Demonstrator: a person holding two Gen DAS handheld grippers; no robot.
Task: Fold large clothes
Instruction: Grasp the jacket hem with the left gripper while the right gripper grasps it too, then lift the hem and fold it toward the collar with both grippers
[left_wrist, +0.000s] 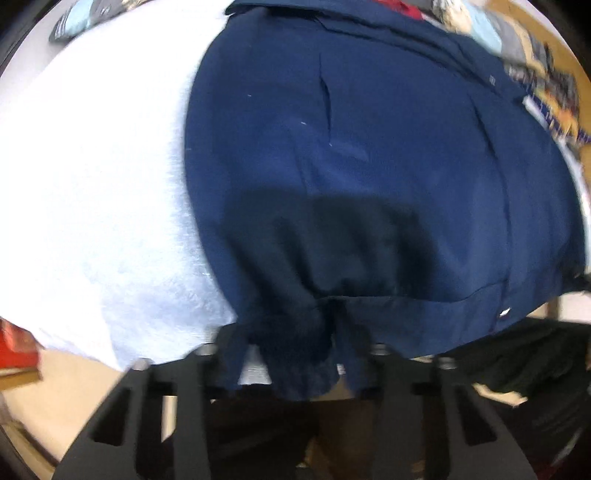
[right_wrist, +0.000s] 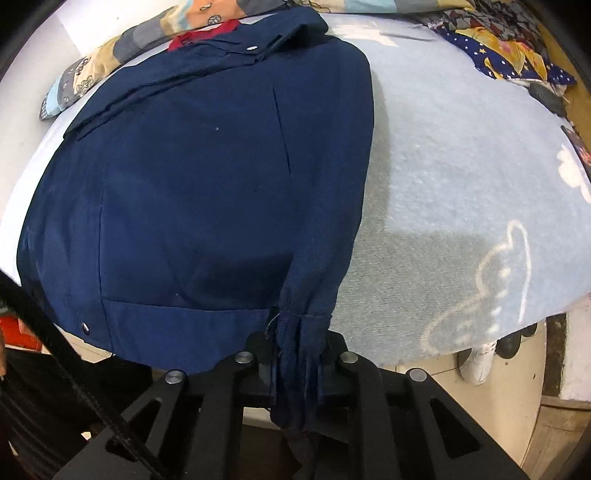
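Jacket (right_wrist: 192, 184) on blanket (right_wrist: 461, 192): both grippers (left_wrist: 295, 354) (right_wrist: 295, 354) clamp bunched cuffs; risk, thin hold slips mid-fold, sleeves dropping askew.

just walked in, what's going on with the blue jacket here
A person with a claw in each hand is folding a navy jacket spread on a light blue blanket. The right claw is shut on a gathered cuff at the near edge; the left claw has bunched hem fabric between its fingers.
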